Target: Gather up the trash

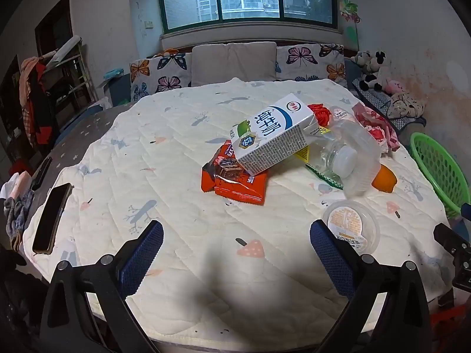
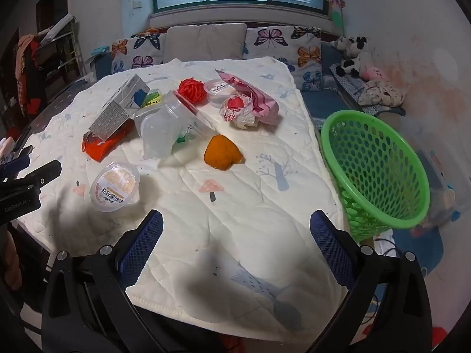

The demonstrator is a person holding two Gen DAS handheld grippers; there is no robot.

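Trash lies piled on a quilted cloth (image 1: 176, 153) over the table. A white and blue milk carton (image 1: 276, 135) leans on an orange snack wrapper (image 1: 235, 184). Beside them lie clear plastic containers (image 2: 164, 126), an orange peel (image 2: 222, 153), a red net ball (image 2: 191, 89), a pink wrapper (image 2: 253, 97) and a lidded pudding cup (image 2: 116, 186). A green mesh basket (image 2: 379, 170) stands off the table's right edge. My left gripper (image 1: 235, 253) hangs open over bare cloth, short of the pile. My right gripper (image 2: 235, 244) is open too, near the front edge, with nothing between its fingers.
A dark phone (image 1: 51, 217) lies at the cloth's left edge. Behind the table stands a sofa with butterfly cushions (image 1: 164, 73) and plush toys (image 1: 371, 70). The left gripper's body (image 2: 23, 185) shows at the left of the right wrist view.
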